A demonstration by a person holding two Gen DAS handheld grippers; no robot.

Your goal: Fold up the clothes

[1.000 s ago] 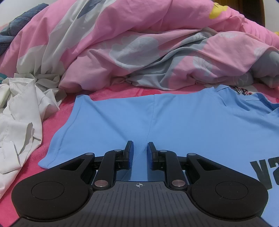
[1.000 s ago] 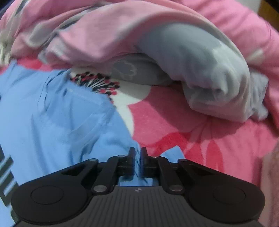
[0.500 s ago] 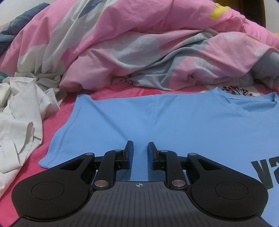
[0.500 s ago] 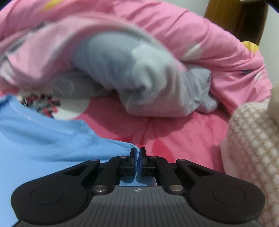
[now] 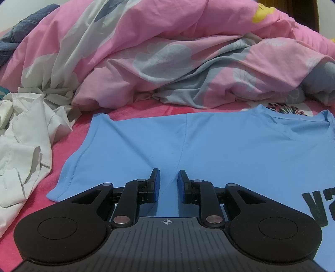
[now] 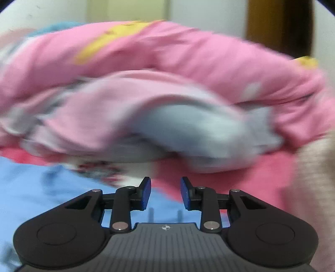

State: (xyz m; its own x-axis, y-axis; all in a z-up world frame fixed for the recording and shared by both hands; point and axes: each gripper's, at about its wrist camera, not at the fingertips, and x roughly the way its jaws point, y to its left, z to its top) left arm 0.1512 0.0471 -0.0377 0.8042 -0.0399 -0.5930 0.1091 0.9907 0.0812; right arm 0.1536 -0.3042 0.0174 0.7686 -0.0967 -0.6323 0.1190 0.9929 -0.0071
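Sky-blue T-shirt (image 5: pixel 230 146) with black lettering; pink, grey-flowered duvet (image 5: pixel 167 52).

Only legible print: dark block letters on the blue T-shirt (image 5: pixel 240 150), right edge of left wrist view, cut off by the frame, partial, looks like "V2". Nothing readable elsewhere.

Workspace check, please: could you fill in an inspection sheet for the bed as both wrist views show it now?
Surface: pink bedspread, floral print in places.
Job's things: blue T-shirt spread flat, dark lettering at its right edge.
Clutter: crumpled white shirt left of it; pink-grey duvet heaped behind; denim far left; beige knit at right.
Grippers: left tongs open over the T-shirt; right tongs open, gripping nothing.
Cables: nothing seen.
Surroundings: pale wall, dark wooden post; right view blurred.
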